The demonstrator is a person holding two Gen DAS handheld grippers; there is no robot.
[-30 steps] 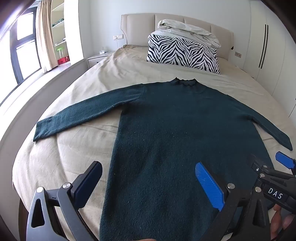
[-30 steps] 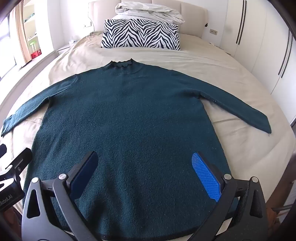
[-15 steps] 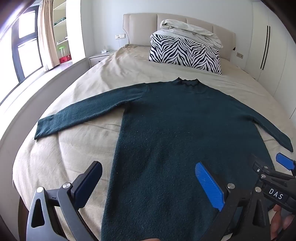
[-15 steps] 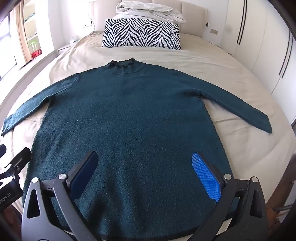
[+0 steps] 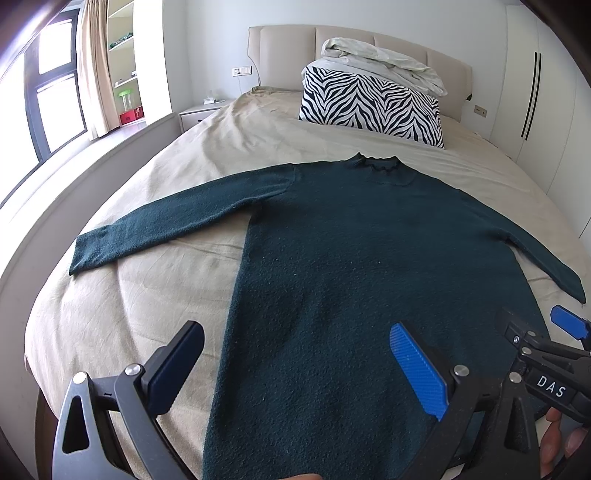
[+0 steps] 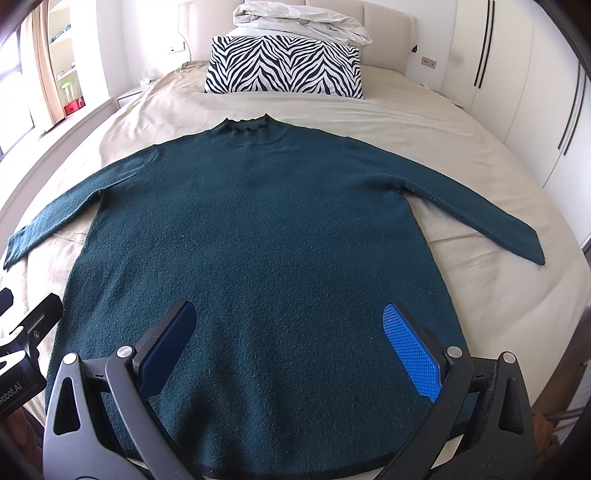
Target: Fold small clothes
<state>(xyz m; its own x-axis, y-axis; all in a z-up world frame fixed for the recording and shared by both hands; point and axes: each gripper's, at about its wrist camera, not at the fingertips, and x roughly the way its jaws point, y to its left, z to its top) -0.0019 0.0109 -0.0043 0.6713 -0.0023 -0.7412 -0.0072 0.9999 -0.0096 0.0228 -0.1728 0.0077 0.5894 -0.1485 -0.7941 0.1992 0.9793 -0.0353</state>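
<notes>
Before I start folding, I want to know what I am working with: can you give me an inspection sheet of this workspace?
Surface: beige bed sheet, lightly creased.
Job's things: dark teal knitted sweater, flat, both sleeves spread, collar toward the headboard.
Clutter: zebra-striped pillow with a rumpled white duvet on top, apart from the sweater.
Grippers: left hand-held gripper open over the sweater's left edge; right hand-held gripper open above the hem; neither holds anything.
Cables: nothing seen.
Surroundings: white wardrobe doors, window.
</notes>
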